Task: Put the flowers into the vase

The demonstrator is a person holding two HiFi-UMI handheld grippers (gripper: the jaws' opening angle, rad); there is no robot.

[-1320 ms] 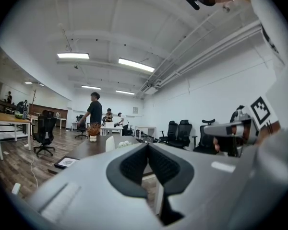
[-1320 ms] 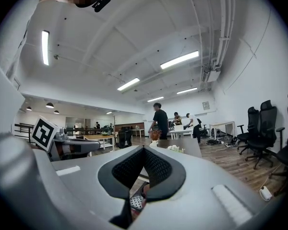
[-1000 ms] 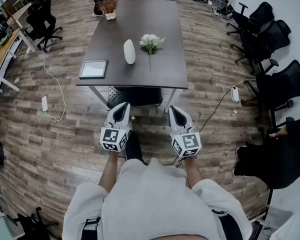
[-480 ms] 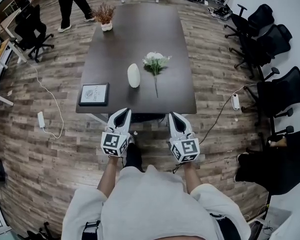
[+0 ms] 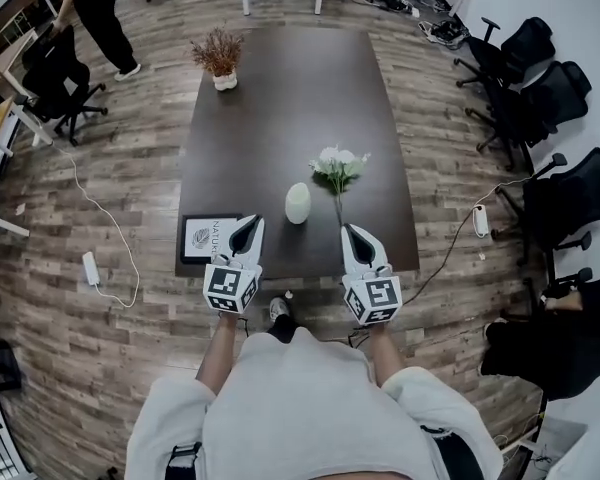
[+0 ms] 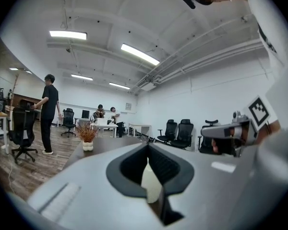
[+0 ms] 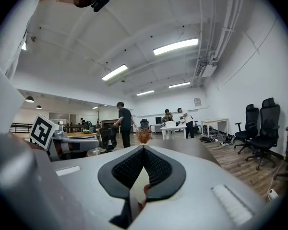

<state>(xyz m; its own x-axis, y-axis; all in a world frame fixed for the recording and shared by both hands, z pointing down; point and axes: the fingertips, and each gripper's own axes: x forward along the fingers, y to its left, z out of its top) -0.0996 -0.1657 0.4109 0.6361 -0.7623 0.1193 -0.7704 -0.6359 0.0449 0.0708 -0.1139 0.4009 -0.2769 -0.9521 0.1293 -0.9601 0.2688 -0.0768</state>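
On the dark table [image 5: 280, 98] stands a white egg-shaped vase [image 5: 298, 203], near the front edge. A bunch of white flowers [image 5: 340, 165] lies flat just right of it, stem pointing toward me. My left gripper [image 5: 246, 223] is at the table's near edge, left of the vase, shut and holding nothing. My right gripper [image 5: 354, 231] is at the same edge beside the stem's end, also shut with nothing in it. In the left gripper view the vase [image 6: 151, 181] shows pale behind the shut left gripper [image 6: 148, 147].
A framed picture [image 5: 208, 238] lies at the table's front left corner under my left gripper. A pot of dried plants [image 5: 220, 58] stands at the far left end. A person [image 5: 95, 8] stands beyond the table, office chairs [image 5: 540, 88] line the right, and cables [image 5: 100, 268] cross the floor.
The table has come much closer. Both grippers moved forward together from over the floor to the table's near edge, staying shut. The person in the background walked left.
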